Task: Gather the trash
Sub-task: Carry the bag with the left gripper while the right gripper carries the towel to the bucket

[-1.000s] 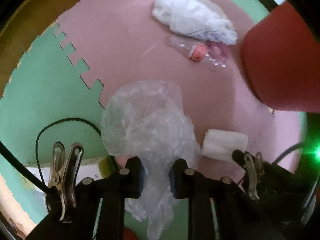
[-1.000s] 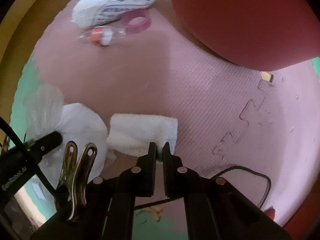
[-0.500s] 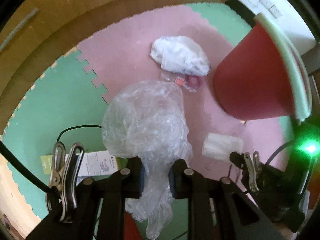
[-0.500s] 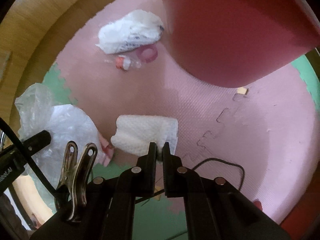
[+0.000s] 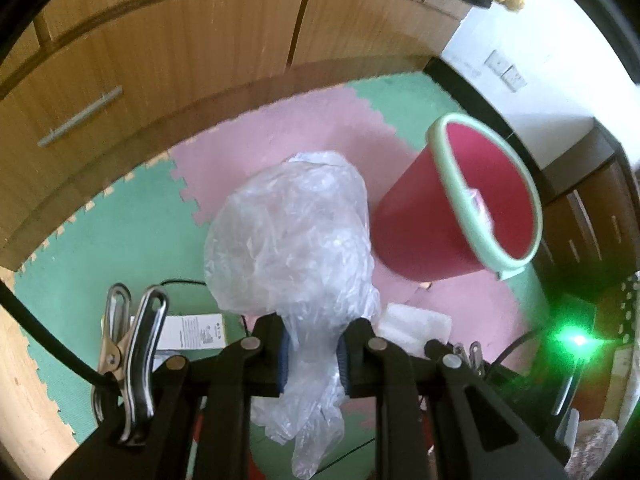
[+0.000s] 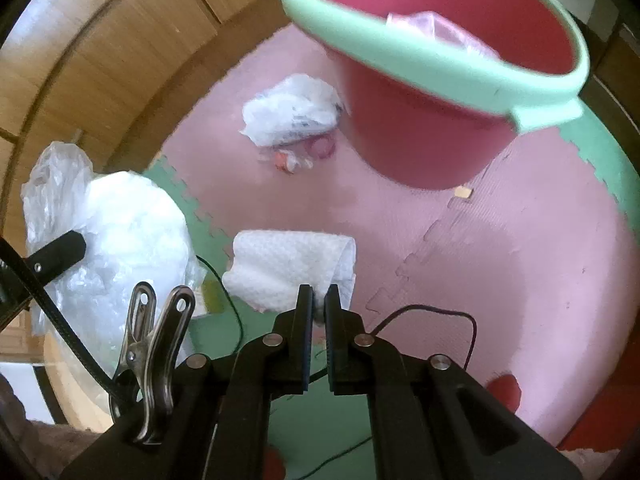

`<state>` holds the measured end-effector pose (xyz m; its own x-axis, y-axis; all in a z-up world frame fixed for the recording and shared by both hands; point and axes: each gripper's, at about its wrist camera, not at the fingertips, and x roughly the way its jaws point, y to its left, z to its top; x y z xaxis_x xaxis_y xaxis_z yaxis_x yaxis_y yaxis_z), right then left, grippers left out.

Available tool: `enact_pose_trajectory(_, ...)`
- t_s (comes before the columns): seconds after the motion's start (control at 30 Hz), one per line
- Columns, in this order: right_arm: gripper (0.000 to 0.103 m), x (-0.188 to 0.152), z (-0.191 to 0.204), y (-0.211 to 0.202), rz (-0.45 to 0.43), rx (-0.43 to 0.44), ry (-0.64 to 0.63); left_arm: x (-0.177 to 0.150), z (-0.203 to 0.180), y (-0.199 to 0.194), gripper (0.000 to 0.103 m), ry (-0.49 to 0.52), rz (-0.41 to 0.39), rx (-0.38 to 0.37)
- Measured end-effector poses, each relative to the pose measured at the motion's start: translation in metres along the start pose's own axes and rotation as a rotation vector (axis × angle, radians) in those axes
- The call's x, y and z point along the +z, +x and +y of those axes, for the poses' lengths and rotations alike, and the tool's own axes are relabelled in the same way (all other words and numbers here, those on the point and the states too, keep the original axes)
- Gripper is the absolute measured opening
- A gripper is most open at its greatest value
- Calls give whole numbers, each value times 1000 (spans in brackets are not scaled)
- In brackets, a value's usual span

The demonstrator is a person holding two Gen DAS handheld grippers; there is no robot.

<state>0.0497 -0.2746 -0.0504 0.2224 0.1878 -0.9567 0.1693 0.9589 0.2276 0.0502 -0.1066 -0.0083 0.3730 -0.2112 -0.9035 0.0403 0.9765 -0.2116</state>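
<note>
Height is what has changed: a second ago both my grippers were low over the pink and green foam puzzle mat point(image 6: 500, 240), and now the red plastic bucket with the pale green rim point(image 6: 424, 136) shows its open mouth in both views, a pale crumpled scrap already lying inside. I judge both loads are lifted clear and ready to carry over that rim.

My left gripper point(image 5: 313, 354) is pinching the big crumpled clear plastic bag point(image 5: 292, 232) at its gathered neck; the bag billows out beyond the fingertips, airy and wrinkled, with a loose tail hanging back toward me. It will likely sway and may catch the rim.

My right gripper point(image 6: 319, 304) is pressed nearly together on one edge of the white folded paper towel point(image 6: 288, 268), which is dimpled, soft and loosely rolled, hanging free over the mat.

Still on the pink mat beside the bucket lie a white crumpled printed wrapper point(image 6: 292, 116) and, touching it, a small clear bottle with a red cap point(image 6: 286, 160).
</note>
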Motion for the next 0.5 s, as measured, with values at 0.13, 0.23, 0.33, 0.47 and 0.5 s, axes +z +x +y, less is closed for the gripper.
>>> enact_pose_trajectory(0.13, 6, 1, 1, -30, -43, 21, 2, 9, -12, -32, 19, 4, -59, -23)
enact_pose_trajectory(0.23, 6, 4, -1, -55, -84, 38, 6, 16, -22, -49, 19, 15, -94, -44)
enact_pose_trajectory(0.33, 6, 12, -4, -77, -122, 49, 5, 24, -34, -63, 19, 30, -123, -66)
enact_pose_trajectory(0.47, 6, 24, -9, -103, -171, 50, -4, 36, -52, -73, 19, 50, -149, -100)
enact_pose_trajectory(0.5, 6, 28, -11, -109, -182, 48, -6, 38, -55, -74, 19, 54, -153, -106)
